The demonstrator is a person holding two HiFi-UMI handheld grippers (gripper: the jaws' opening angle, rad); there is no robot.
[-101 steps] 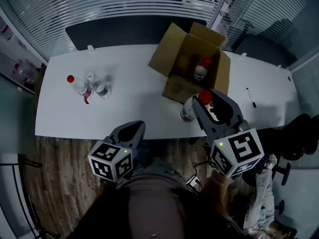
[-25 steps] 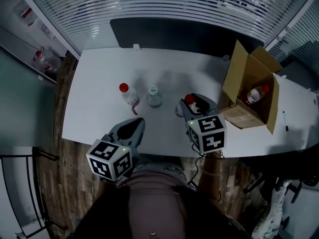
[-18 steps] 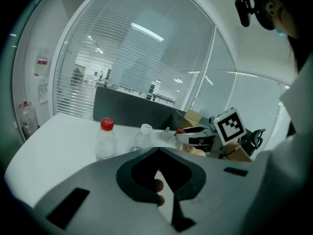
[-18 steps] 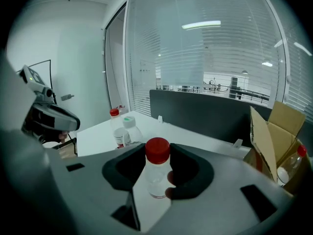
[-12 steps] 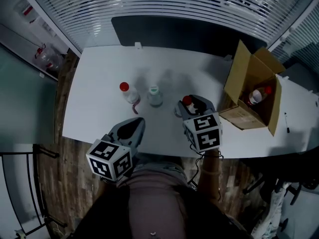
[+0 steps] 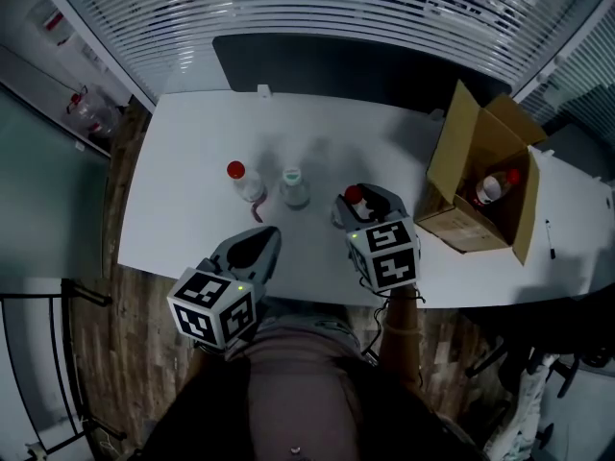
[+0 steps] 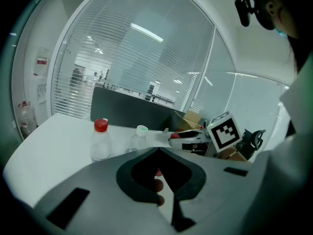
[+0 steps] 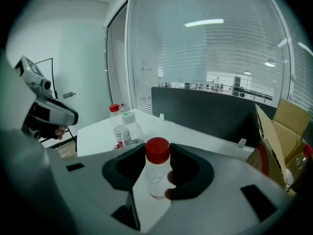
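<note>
My right gripper [image 6: 359, 203] is shut on a small clear bottle with a red cap [image 8: 156, 172], held upright just above the white table [image 6: 183, 152]. To its left two more clear bottles stand close together: a red-capped one [image 6: 240, 181] and a pale green-capped one [image 6: 293, 188]. Both also show in the right gripper view, the red-capped bottle [image 8: 116, 126] behind the green-capped bottle [image 8: 131, 129]. At the table's front edge my left gripper [image 6: 248, 255] is shut with nothing in it [image 7: 159, 153]; it looks toward the two bottles.
An open cardboard box [image 6: 459, 176] stands at the table's right with a red-capped bottle [image 6: 490, 186] inside. A pen [image 6: 550, 234] lies right of the box. A dark screen [image 6: 327, 65] runs along the table's far edge. Wooden floor [image 6: 135, 353] lies below the front edge.
The right gripper has carried its bottle left from beside the box toward the two standing bottles, still drifting slightly left. The left gripper has stayed put.
</note>
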